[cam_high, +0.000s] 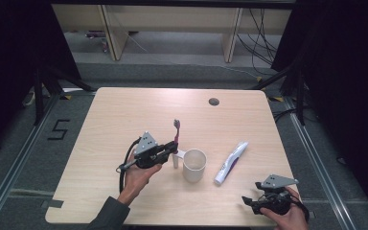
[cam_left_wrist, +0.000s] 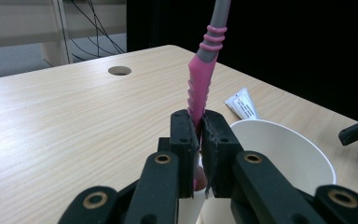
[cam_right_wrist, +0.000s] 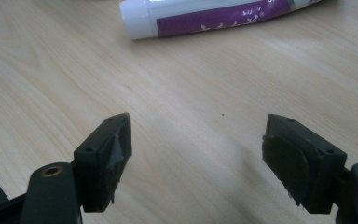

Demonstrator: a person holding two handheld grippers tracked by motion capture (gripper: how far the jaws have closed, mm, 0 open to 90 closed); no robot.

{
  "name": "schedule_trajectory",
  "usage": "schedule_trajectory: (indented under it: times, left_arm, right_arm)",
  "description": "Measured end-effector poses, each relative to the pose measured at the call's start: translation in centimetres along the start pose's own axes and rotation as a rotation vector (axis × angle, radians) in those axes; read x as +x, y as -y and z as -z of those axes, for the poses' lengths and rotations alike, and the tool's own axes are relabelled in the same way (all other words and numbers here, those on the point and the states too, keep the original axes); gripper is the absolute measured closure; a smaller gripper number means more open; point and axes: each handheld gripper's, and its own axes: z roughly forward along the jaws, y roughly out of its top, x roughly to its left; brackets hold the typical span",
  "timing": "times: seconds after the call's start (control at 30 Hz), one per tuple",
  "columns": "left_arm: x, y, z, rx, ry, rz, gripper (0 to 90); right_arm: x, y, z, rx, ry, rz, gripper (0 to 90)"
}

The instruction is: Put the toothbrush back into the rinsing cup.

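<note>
Toothbrush [cam_left_wrist: 200, 84] cut off at the top edge of the left gripper view, so its head is out of that frame; in the high view the head [cam_high: 176, 123] shows small and grey, bristles too small to make out. Lower end of the pink handle is hidden between the pads. Left gripper [cam_high: 172, 149] is clamped tight on the handle, brush standing nearly upright, just left of the paper cup [cam_high: 194, 165]. Whether the brush's foot touches the table [cam_high: 124, 115] or the cup's side cannot be told. The cup's near wall is covered by the jaws in the left gripper view; its open rim [cam_left_wrist: 284, 140] shows to the right of them.

Right gripper [cam_high: 249, 201] sits at the near right edge of the table, jaws spread wide with nothing between them, bare wood under the pads [cam_right_wrist: 109, 154]. The hand holding it is partly cut off by the bottom of the high view.

Toothpaste tube [cam_high: 231, 163] lies flat right of the cup, well apart from both grippers; its far end runs out of the right gripper view [cam_right_wrist: 214, 16]. A cable hole [cam_high: 213, 101] sits at the far side of the table.
</note>
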Motion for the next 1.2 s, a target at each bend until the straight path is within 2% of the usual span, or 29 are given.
schedule_trajectory:
  times: [0.07,0.1,0.17,0.23,0.67,0.8,0.9,0.97,1.07,1.2]
  left_arm:
    - [0.0,0.1,0.0,0.005,-0.001,0.002,82.3]
    - [0.0,0.1,0.0,0.01,-0.002,0.003,82.2]
    - [-0.1,0.1,0.1,0.014,-0.001,0.003,82.1]
    - [-0.1,0.2,0.1,0.018,0.003,0.006,81.9]
    - [-0.2,0.2,0.4,0.037,-0.005,0.021,80.0]
    - [-0.4,-0.1,0.6,0.036,-0.006,0.027,74.2]
    - [-0.5,-0.3,0.7,0.035,-0.018,0.036,62.5]
    - [-0.7,-0.5,0.9,0.036,-0.018,0.031,59.9]
    - [-0.9,-0.8,1.3,0.04,-0.023,0.042,50.8]
    - [-1.3,-1.0,1.7,0.051,-0.053,0.024,45.8]
  right_arm:
    - [0.0,0.0,0.0,-0.002,-0.002,-0.003,24.6]
    - [-0.1,0.0,-0.1,-0.016,-0.003,0.016,24.6]
    - [0.0,0.0,0.0,0.003,-0.003,-0.004,24.6]
    - [0.0,0.0,0.0,-0.01,-0.002,0.011,24.6]
    - [0.0,0.0,0.0,0.001,-0.001,0.0,24.6]
    - [0.0,0.0,0.0,0.001,-0.001,-0.001,24.6]
    - [0.0,0.0,0.0,0.0,-0.001,-0.002,24.6]
    - [0.0,0.0,0.0,0.0,-0.001,0.0,24.5]
    - [0.0,0.0,0.0,0.002,0.0,-0.001,24.6]
    - [0.0,0.0,0.0,0.002,0.0,-0.001,24.6]
